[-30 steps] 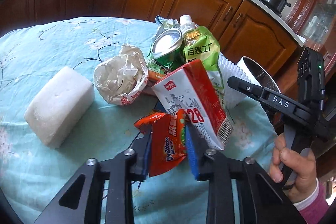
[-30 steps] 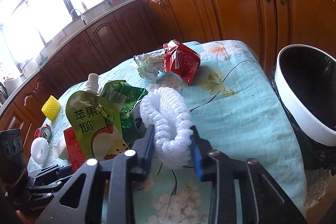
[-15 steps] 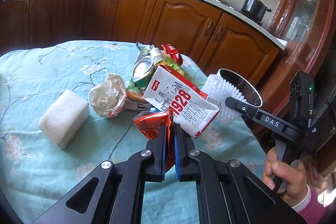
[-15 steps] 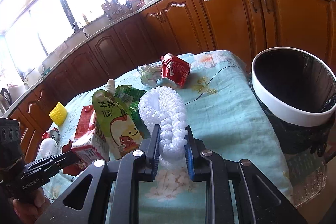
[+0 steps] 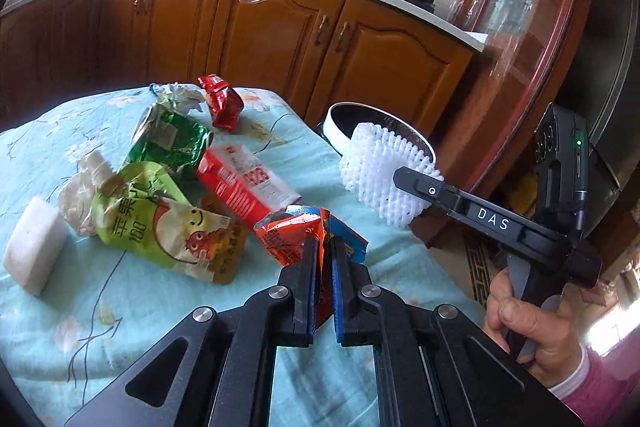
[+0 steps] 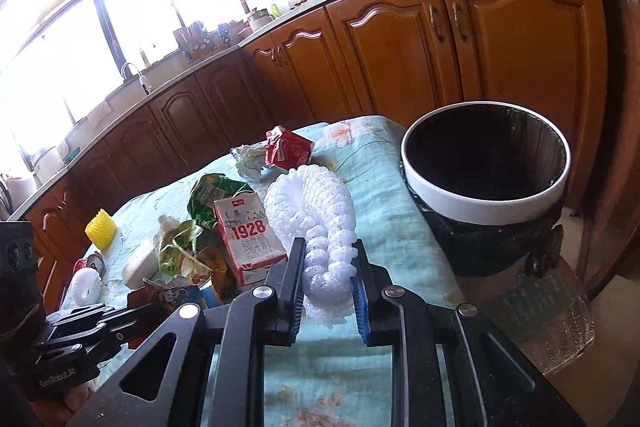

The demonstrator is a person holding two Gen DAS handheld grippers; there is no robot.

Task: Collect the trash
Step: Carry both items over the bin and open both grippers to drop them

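Step in hand: carry to the bin (image 6: 486, 205). The right tongs (image 6: 326, 281) are clenched on the foam net (image 6: 316, 215), near the bin rim. The left tongs (image 5: 325, 269) grip an orange wrapper (image 5: 290, 235) above the counter (image 5: 132, 311). Next move, as judged: bring each load over the bin opening, then release. Remaining on the counter: one carton (image 5: 248, 183), one juice pouch (image 5: 160, 223), one foam block (image 5: 34, 247).

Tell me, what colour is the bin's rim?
White, around a black inside; the bin shows best in the right wrist view.
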